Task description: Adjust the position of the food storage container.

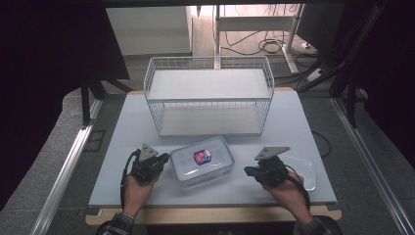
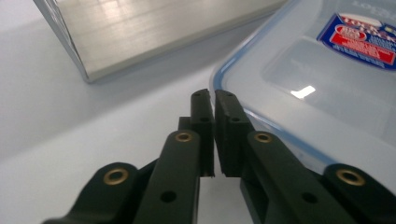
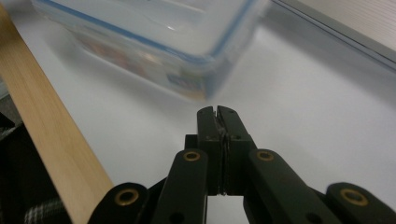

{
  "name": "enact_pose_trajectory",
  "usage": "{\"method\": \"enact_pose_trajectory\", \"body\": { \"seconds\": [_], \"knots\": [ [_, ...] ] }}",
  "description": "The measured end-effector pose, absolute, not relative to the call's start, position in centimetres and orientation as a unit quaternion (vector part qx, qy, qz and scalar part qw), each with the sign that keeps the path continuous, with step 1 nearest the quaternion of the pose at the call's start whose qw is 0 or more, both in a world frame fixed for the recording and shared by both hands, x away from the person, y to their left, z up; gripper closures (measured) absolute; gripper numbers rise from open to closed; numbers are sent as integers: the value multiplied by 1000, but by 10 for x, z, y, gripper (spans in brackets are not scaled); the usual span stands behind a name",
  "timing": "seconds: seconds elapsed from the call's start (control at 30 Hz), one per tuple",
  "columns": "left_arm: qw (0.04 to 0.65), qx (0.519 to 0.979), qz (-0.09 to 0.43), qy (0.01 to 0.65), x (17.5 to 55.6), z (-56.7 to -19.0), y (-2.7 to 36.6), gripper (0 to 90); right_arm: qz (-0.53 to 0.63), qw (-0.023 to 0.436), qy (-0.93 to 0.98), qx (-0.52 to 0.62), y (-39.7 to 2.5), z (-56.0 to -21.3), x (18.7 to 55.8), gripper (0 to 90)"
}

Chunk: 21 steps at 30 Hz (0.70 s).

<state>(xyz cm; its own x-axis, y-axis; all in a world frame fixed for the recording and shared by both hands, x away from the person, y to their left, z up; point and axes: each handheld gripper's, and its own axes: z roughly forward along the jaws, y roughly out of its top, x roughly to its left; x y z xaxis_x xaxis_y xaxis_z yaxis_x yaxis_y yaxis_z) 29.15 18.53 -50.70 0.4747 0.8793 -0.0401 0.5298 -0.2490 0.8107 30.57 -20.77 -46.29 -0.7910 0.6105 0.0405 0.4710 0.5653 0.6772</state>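
A clear plastic food container (image 1: 202,161) with a blue-sealed lid and a red and blue label lies flat at the front middle of the white table (image 1: 127,147). My left gripper (image 1: 165,158) rests just off its left edge, jaws together with nothing between them. In the left gripper view the tips (image 2: 213,95) sit beside the lid's blue rim (image 2: 327,84). To the container's right, a short way off, my right gripper (image 1: 246,171) points at it, shut and empty. The right gripper view has the tips (image 3: 217,112) just short of the container's corner (image 3: 154,42).
A white wire basket shelf (image 1: 209,93) stands at the back middle of the table, its base (image 2: 154,32) close behind the container. A clear shallow tray or lid (image 1: 307,172) lies under my right hand at the right. The table's wooden front edge (image 3: 51,126) runs close by.
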Motion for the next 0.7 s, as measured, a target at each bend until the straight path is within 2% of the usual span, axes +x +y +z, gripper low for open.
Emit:
{"method": "enact_pose_trajectory", "body": {
  "seconds": [0.23, 0.47, 0.53, 0.7],
  "knots": [
    [386, 773, 218, 454, 279, -504, 188, 820, 341, 109, 868, 345, -250, -466, 275, 883],
    [383, 778, 208, 452, 274, -506, 190, 807, 326, 113, 864, 365, -269, -474, 274, 897],
    [386, 776, 204, 455, 273, -507, 194, 804, 313, 127, 864, 373, -278, -472, 273, 896],
    [387, 776, 200, 457, 272, -507, 196, 801, 318, 115, 858, 387, -299, -471, 266, 893]
  ]
}}
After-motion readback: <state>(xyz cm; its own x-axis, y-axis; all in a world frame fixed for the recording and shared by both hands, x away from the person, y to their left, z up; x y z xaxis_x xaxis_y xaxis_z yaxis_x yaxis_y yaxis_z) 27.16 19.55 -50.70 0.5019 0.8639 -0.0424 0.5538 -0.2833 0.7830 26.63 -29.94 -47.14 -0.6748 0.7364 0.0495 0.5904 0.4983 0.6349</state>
